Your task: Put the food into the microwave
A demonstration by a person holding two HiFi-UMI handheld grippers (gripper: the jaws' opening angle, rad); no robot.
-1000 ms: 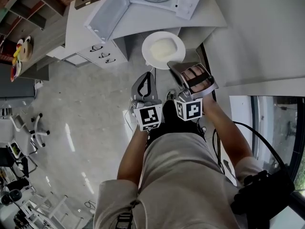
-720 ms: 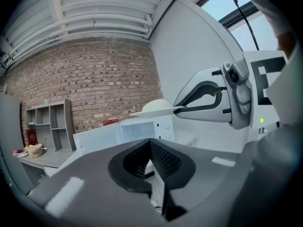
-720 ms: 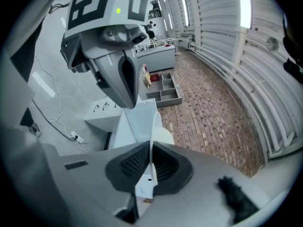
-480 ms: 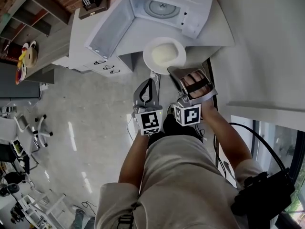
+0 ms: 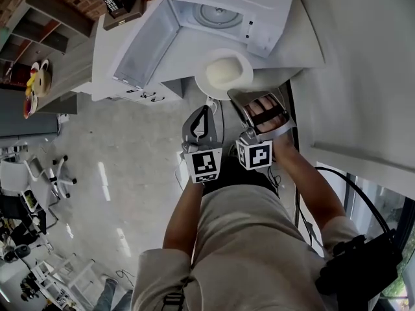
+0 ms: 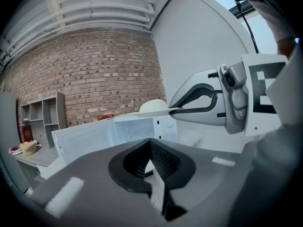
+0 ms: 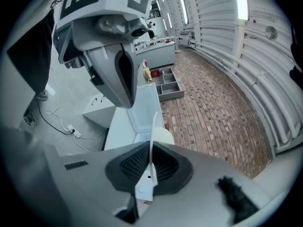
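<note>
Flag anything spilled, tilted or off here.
Nothing stands out. The plate looks level, pinched at its rim by the right tool, with the food heaped in its middle. The microwave door stands open.

- Microwave (image 5: 227,11) sits on counter (image 5: 308,44), its door (image 5: 139,47) swung out to the left.
- Plate (image 5: 224,73) in front of microwave, over counter's near edge, with food (image 5: 224,69) on it.
- Right gripper (image 5: 238,96) at plate's near rim, rim between its jaws.
- Left gripper (image 5: 203,110) just left of right one, apart from plate.
- Drawers (image 5: 139,94) under counter, below the door.
</note>
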